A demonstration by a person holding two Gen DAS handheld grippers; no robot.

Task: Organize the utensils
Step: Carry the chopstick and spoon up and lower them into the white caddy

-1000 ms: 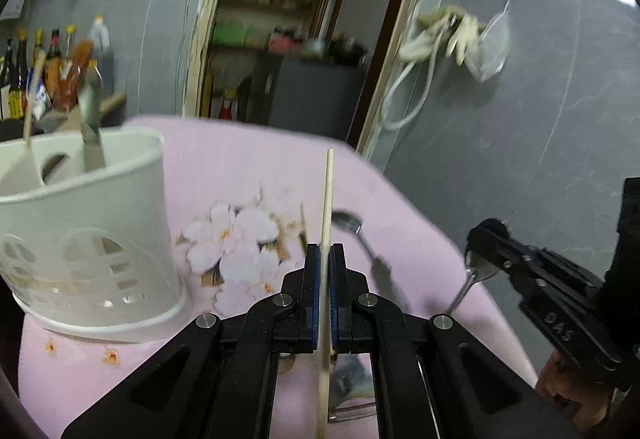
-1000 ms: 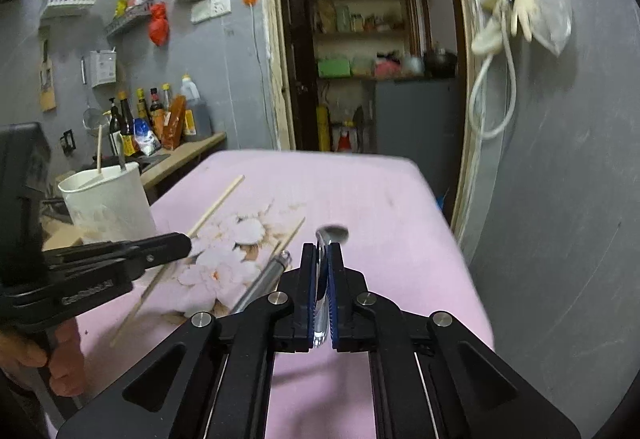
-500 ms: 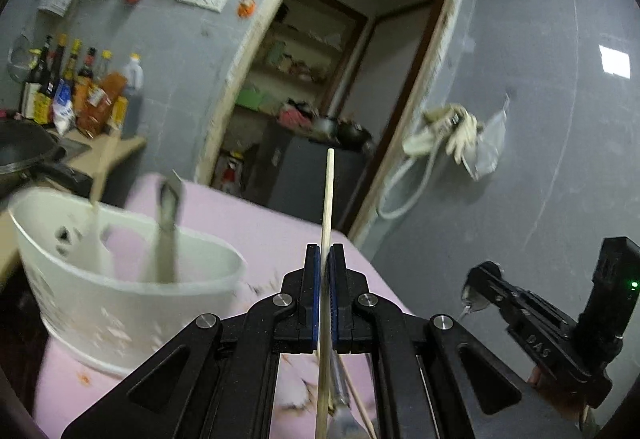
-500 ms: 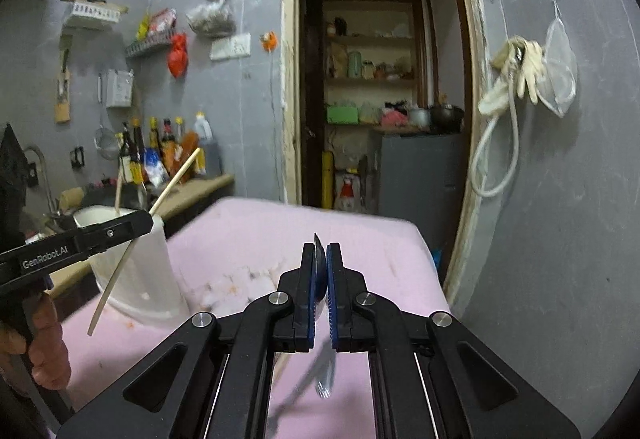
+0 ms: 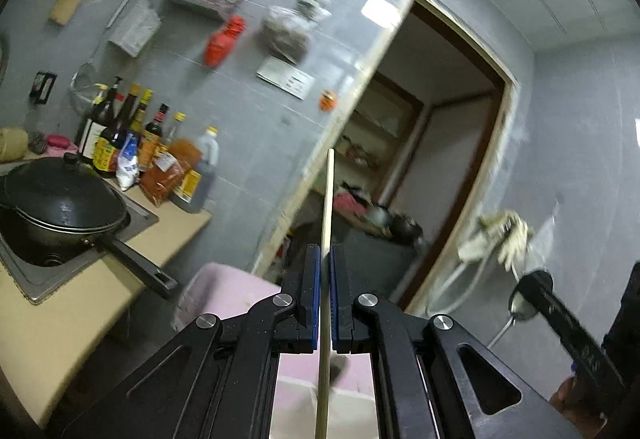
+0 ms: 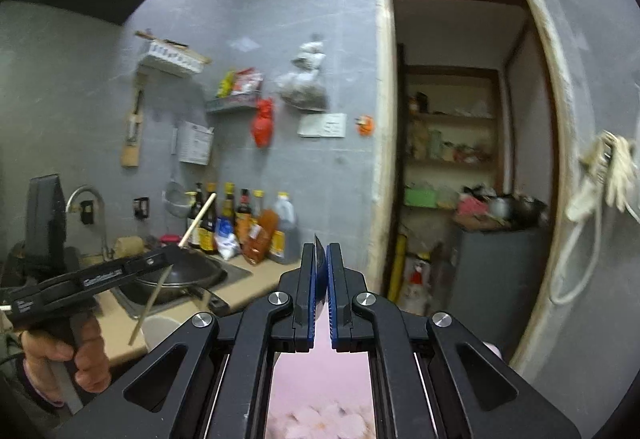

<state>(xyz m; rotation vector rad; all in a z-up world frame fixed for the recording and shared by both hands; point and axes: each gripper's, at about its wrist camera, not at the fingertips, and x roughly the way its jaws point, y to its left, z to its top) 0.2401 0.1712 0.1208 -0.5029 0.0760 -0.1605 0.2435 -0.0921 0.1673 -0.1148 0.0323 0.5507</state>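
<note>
My left gripper (image 5: 325, 251) is shut on a pale wooden chopstick (image 5: 327, 207) that stands upright between the pads, its lower end over the white holder's rim (image 5: 296, 391). In the right wrist view the left gripper (image 6: 172, 253) holds that chopstick (image 6: 198, 217) tilted over the white holder (image 6: 160, 325). My right gripper (image 6: 319, 251) is shut on a metal spoon (image 6: 319, 253), held edge-on. In the left wrist view the right gripper (image 5: 534, 281) shows at the right with the spoon's bowl (image 5: 520, 305).
A pink flowered cloth (image 6: 320, 399) covers the table below. A black wok (image 5: 60, 203) sits on the counter at left, with sauce bottles (image 5: 152, 151) behind it. A doorway (image 6: 460, 179) opens at the back. Gloves (image 6: 608, 175) hang on the right wall.
Both grippers have risen and tilted up, so the table has dropped out of view. The chopstick has moved over the white holder. The spoon is lifted off the table.
</note>
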